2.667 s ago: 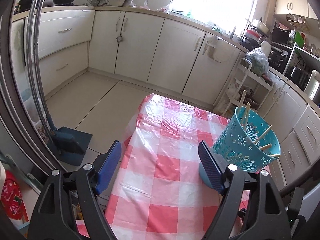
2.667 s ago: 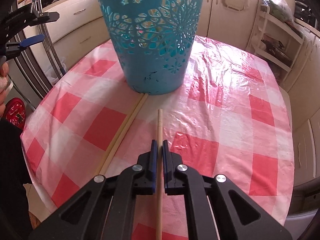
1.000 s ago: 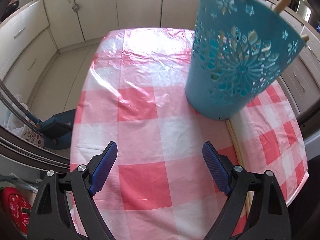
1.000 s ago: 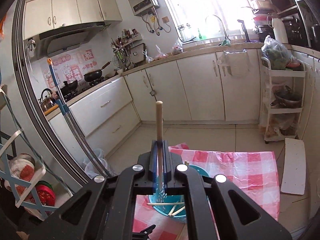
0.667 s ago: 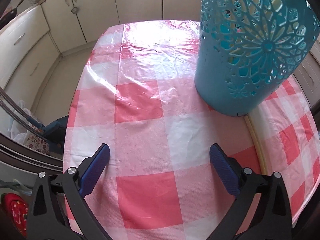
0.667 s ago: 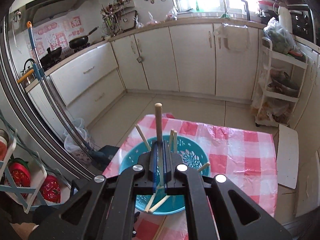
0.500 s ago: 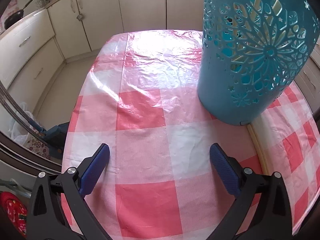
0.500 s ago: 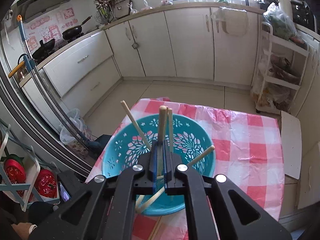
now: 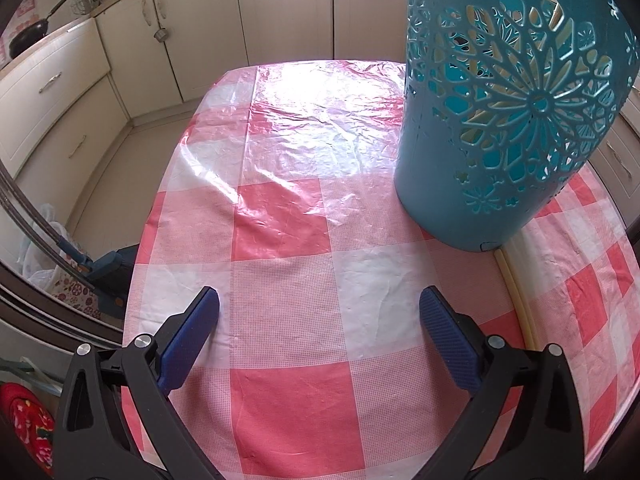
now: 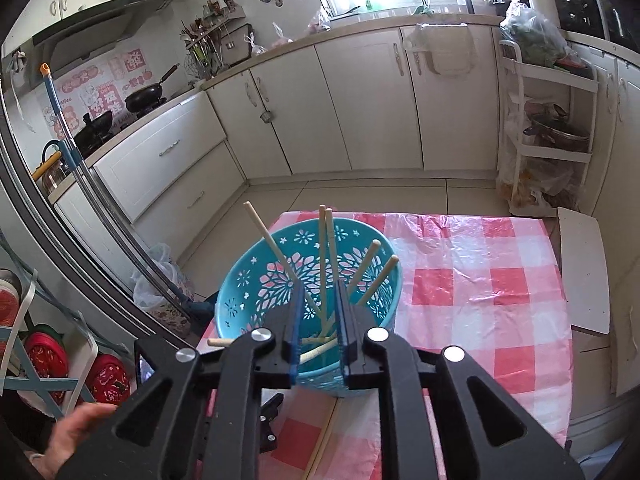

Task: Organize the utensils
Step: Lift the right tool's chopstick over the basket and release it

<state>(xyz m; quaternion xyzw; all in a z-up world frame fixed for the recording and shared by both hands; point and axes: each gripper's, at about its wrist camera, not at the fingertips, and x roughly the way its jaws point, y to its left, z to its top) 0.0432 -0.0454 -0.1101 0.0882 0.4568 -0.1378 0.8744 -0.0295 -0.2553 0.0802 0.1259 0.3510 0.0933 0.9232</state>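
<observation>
My right gripper hangs over the teal basket; its jaws have just been opening and grip nothing, the chopsticks standing loose inside. My left gripper sits wide open above the checked worktop, beside two more chopsticks lying there

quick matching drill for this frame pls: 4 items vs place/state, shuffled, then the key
Items
1. left gripper
2. right gripper
3. teal basket
4. chopstick pair

States
A. lying flat on the checkered tablecloth beside the basket's base
B. jaws wide apart, nothing between them
C. upright, chopsticks standing in it
D. above the basket, jaws just opened a little, no chopstick pinched

Pairs: 1-B, 2-D, 3-C, 4-A
</observation>
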